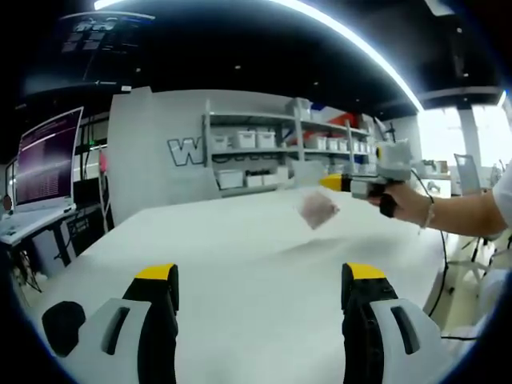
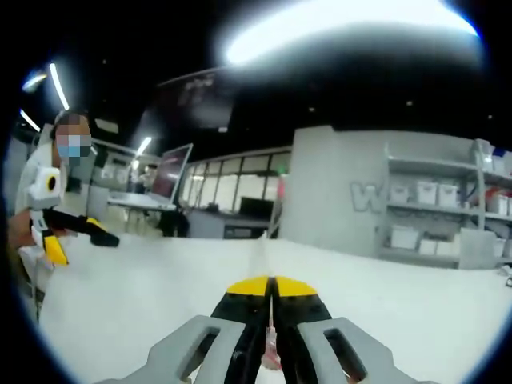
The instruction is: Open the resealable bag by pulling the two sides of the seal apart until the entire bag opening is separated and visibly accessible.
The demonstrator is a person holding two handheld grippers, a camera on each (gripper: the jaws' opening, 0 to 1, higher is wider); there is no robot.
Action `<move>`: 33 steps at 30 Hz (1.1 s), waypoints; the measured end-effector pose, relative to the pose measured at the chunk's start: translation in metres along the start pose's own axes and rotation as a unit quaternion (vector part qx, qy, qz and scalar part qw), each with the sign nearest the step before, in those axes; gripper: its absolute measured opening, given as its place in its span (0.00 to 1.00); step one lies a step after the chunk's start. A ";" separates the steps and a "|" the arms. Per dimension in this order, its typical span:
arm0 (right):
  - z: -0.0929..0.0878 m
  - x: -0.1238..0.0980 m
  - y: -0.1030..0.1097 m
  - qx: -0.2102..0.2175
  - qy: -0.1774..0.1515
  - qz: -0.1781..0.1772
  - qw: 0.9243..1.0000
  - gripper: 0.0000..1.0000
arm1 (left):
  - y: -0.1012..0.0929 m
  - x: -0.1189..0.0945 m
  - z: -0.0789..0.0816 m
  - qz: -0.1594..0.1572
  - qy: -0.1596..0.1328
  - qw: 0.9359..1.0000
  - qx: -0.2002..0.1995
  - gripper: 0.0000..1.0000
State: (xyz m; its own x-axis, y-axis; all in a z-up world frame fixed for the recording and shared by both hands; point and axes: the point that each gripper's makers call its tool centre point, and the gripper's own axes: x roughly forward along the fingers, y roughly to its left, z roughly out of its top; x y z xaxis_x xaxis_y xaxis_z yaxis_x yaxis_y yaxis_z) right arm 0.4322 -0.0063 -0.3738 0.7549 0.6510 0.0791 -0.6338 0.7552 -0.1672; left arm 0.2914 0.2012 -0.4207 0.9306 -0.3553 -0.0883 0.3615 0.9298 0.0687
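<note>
Judging from how things lie now, only the first grasp of the task is made: the small clear resealable plastic bag with pinkish contents (image 1: 318,210) hangs in the air right of centre in the left gripper view, above the wide white table (image 1: 240,256), pinched at one edge by the right gripper (image 1: 342,183), whose yellow-tipped jaws reach in from the right of the frame with a person's hand (image 1: 406,202) behind them. In the right gripper view the same right gripper (image 2: 271,298) has its yellow-and-black jaws pressed together at bottom centre with a thin strip of the bag's film (image 2: 272,340) caught between them; the film is blurred there, so whether that strip is the seal itself is probably but not certainly so. The left gripper (image 1: 260,288) stands wide and empty at the bottom of its own view, well short of the bag, and appears again at the left edge of the right gripper view (image 2: 80,232), apart from the bag. The seal looks unseparated; the second grasp and the whole pull remain. Room is generous: the tabletop is bare below the bag, its far edge lies well behind, and the grey shelving with white bins (image 1: 272,152) and the monitor at the upper left (image 1: 48,156) stand well off.
</note>
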 end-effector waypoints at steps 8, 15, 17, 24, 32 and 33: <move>0.006 -0.007 0.006 0.000 -0.008 0.003 1.000 0.00 | -0.001 -0.001 0.001 0.000 -0.002 1.000 0.000 0.82; 0.008 -0.017 0.009 0.005 -0.011 0.005 1.000 0.00 | -0.002 -0.002 0.002 -0.001 -0.002 1.000 0.001 0.82; 0.009 -0.020 0.009 0.006 -0.013 0.005 1.000 0.00 | -0.003 -0.002 0.001 -0.002 -0.002 1.000 0.001 0.82; 0.010 -0.029 0.010 0.011 -0.017 0.004 1.000 0.00 | -0.007 -0.002 0.005 -0.003 -0.003 1.000 0.004 0.82; 0.011 -0.039 0.012 0.015 -0.021 0.005 1.000 0.00 | -0.010 -0.001 0.006 -0.005 -0.003 1.000 0.006 0.82; 0.011 -0.039 0.013 0.015 -0.021 0.006 1.000 0.00 | -0.010 -0.001 0.006 -0.006 -0.002 1.000 0.006 0.82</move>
State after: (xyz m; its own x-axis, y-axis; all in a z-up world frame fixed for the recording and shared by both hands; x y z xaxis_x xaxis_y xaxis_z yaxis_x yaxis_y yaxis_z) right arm 0.3925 -0.0212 -0.3685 0.7404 0.6616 0.1185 -0.6474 0.7494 -0.1388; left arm 0.2868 0.1914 -0.4154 0.9266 -0.3664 -0.0843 0.3728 0.9245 0.0799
